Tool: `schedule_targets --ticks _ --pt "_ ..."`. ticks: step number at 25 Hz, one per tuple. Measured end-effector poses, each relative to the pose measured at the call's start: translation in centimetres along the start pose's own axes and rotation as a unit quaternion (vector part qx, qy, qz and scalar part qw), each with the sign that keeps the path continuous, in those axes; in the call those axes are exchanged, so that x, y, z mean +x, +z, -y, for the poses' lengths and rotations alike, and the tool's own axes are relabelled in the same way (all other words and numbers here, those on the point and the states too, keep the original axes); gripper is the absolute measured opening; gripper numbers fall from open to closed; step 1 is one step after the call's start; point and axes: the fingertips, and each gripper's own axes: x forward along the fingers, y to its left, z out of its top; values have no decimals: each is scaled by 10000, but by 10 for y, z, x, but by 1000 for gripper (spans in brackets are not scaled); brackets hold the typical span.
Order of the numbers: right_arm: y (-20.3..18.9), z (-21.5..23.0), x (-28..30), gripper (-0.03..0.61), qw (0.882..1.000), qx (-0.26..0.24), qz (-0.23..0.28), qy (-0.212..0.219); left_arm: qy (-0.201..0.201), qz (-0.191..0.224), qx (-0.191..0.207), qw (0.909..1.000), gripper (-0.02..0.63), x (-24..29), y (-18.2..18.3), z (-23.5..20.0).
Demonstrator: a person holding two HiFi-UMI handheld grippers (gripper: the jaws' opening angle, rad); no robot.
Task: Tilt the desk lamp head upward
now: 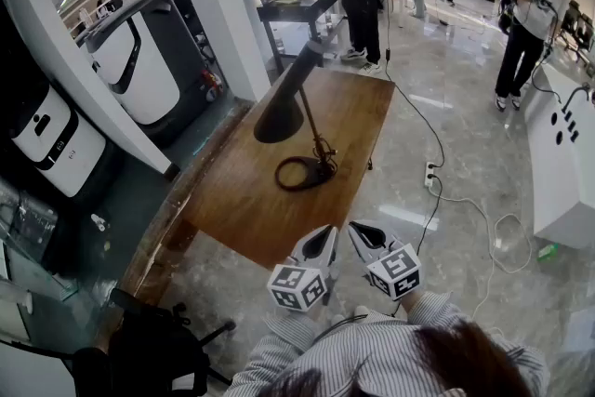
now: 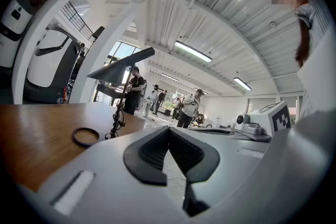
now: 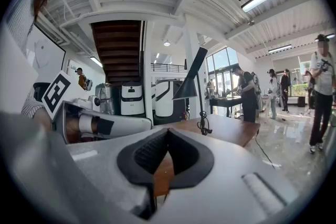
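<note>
Nearest me, my left gripper [image 1: 321, 244] and right gripper [image 1: 365, 235] sit side by side at the near edge of the brown wooden table [image 1: 251, 218]. Each has its jaws together on nothing. I judge they are held back and low because the approach has not begun.

The black desk lamp [image 1: 316, 121] stands mid-table, well apart from both grippers. Its cone-shaped head [image 1: 279, 116] slopes downward, which is the fault to be corrected. Its open ring base [image 1: 299, 173] lies flat on the wood, and a black cord [image 1: 325, 165] is bunched at the foot of the stem.

A white pillar [image 1: 223, 5] rises beyond the table. Nothing stands between the grippers and the lamp. The cord is the one snag risk.
</note>
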Motion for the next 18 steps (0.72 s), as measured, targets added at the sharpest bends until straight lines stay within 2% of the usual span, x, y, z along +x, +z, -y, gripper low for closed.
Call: schedule_targets --ticks 18 --pt "-10 11 5 0 9998 66 -161 82 1 -57 -360 9993 5 14 -9 -7"
